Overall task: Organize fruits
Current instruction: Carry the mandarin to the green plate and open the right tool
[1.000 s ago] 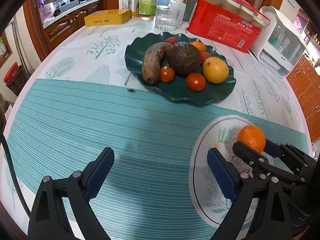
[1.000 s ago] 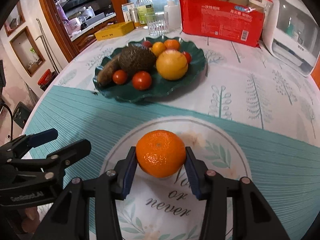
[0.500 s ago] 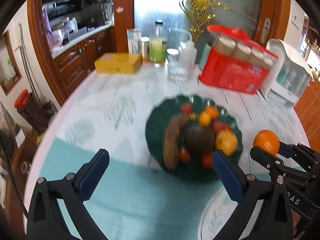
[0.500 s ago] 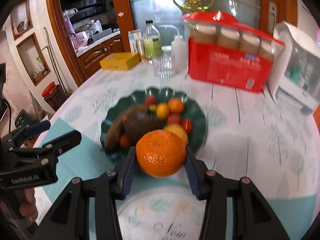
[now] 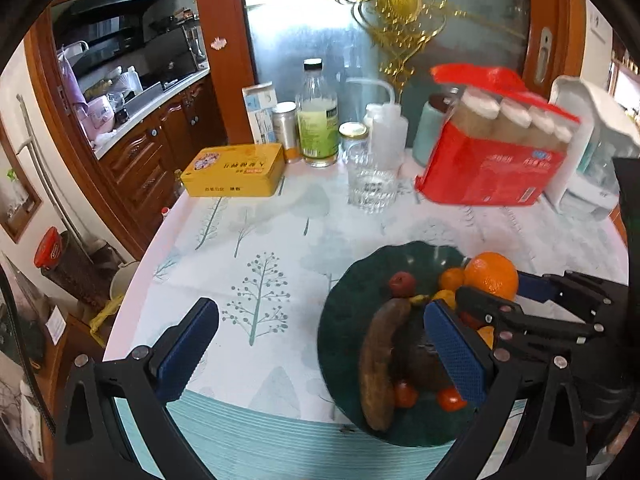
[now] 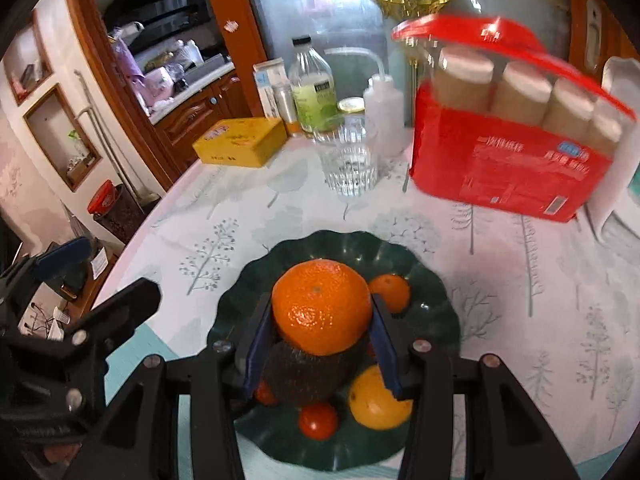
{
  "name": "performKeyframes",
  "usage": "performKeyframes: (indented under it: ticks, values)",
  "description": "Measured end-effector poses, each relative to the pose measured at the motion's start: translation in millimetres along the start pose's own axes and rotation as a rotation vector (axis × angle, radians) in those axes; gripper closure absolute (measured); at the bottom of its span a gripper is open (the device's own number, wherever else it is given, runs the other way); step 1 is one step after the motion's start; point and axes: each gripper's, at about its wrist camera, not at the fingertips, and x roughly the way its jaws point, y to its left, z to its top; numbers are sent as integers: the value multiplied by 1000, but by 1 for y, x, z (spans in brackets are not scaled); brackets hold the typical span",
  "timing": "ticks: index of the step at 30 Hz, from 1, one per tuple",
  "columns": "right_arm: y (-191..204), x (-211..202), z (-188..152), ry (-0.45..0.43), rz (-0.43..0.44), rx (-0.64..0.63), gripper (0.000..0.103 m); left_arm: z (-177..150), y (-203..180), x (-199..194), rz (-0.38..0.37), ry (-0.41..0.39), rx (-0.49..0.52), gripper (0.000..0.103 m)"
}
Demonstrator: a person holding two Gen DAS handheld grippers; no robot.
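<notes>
Over the dark green plate (image 6: 436, 288), lower centre of the right wrist view, the orange (image 6: 320, 306) hangs clenched in the right gripper (image 6: 320, 344).
At lower left the left gripper (image 5: 316, 344) stays spread, empty. Firm, light, waxy fruit, best held across its middle; a second ago it hung above the round placemat.

yellow tin (image 5: 234, 170): red Chinese characters on lid and front side, too blurred to read | red package (image 6: 508, 168): white Chinese headline and a blue badge, blurred, barcode at its lower right | bottle (image 5: 318, 120): green label, print too small to read
</notes>
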Motion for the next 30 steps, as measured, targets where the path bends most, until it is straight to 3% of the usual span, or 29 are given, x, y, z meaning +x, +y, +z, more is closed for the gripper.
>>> performKeyframes:
  ticks: [6,14,30]
  values:
    - [-1,38,-3,60,-18,9,57,-9,16,37,2,76,-54,1]
    - [-1,61,-7,111,-7,8,55,-11,26,58,2,107,-91,1]
    - [-17,26,-24,35,-43,-7,55,-16,6,48,-12,95,-56,1]
